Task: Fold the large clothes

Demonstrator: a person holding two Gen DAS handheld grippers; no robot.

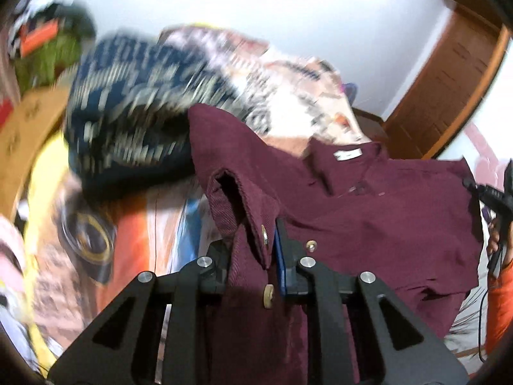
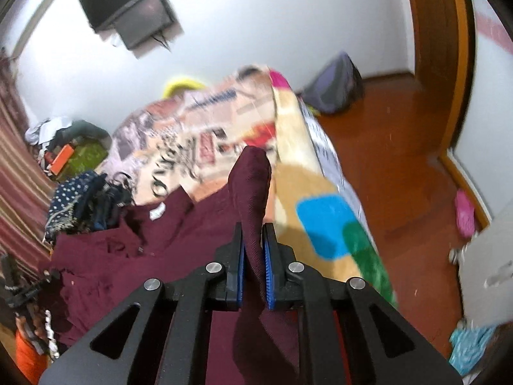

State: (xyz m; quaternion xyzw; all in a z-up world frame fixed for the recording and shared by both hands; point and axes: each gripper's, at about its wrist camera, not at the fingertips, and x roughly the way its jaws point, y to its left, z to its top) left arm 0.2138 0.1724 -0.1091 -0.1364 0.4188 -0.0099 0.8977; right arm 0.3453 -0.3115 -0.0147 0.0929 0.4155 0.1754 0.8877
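Note:
A maroon collared shirt [image 1: 378,211] with a white neck label lies spread over the bed, collar away from me. My left gripper [image 1: 256,250] is shut on a bunched sleeve or shoulder of the shirt, cloth hanging between its fingers. My right gripper [image 2: 254,256] is shut on the other sleeve of the same shirt [image 2: 128,256], a fold of cloth sticking up past its blue pads [image 2: 268,269]. The right gripper's body also shows at the right edge of the left wrist view [image 1: 500,195].
The bed has a busy printed blanket [image 2: 198,134]. A dark blue patterned garment [image 1: 134,102] lies heaped beside the shirt, left of it. A cluttered pile [image 2: 73,150] sits by the wall. Wooden floor [image 2: 400,160], a dark bag [image 2: 336,86] and a doorway lie right.

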